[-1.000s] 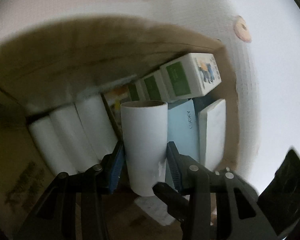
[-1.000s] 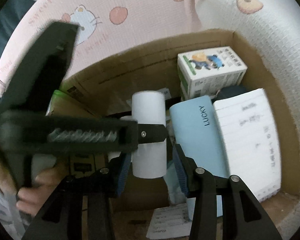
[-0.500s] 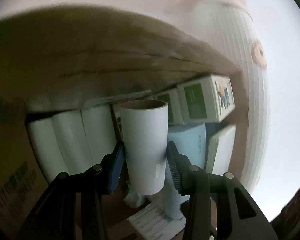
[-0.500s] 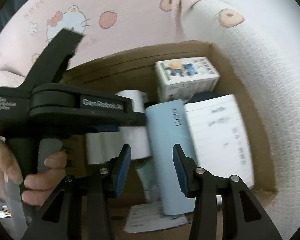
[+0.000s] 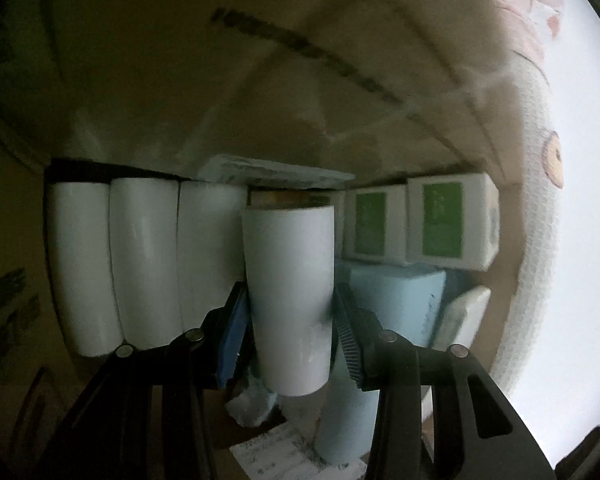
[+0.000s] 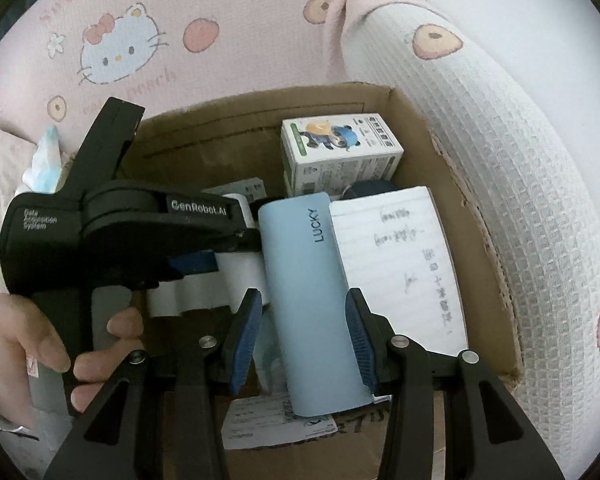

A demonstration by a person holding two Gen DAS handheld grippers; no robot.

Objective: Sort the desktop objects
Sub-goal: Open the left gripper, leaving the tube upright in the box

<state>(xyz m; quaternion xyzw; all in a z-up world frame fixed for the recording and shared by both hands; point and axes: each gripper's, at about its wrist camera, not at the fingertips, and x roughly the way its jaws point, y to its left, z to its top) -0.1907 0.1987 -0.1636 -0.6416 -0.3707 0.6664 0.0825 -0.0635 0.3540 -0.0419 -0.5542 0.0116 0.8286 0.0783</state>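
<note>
My left gripper (image 5: 288,336) is shut on a white roll (image 5: 290,292) and holds it inside a cardboard box (image 6: 416,120), beside three white rolls (image 5: 144,260) lined up on the left. The left gripper also shows in the right wrist view (image 6: 228,248), held by a hand. My right gripper (image 6: 300,332) is open and empty above the box, its jaws either side of a light blue LUCKY case (image 6: 308,292). The blue case also shows in the left wrist view (image 5: 396,300).
The box also holds green and white cartons (image 6: 340,152), a lined notebook (image 6: 404,264) at the right, and a paper slip (image 6: 260,420) at the front. A white knit cushion (image 6: 500,160) and a pink Hello Kitty cloth (image 6: 180,32) surround the box.
My left gripper has carried the white roll lower and deeper into the box, close beside the three rolls. The right gripper has drawn back slightly and shifted over the blue case.
</note>
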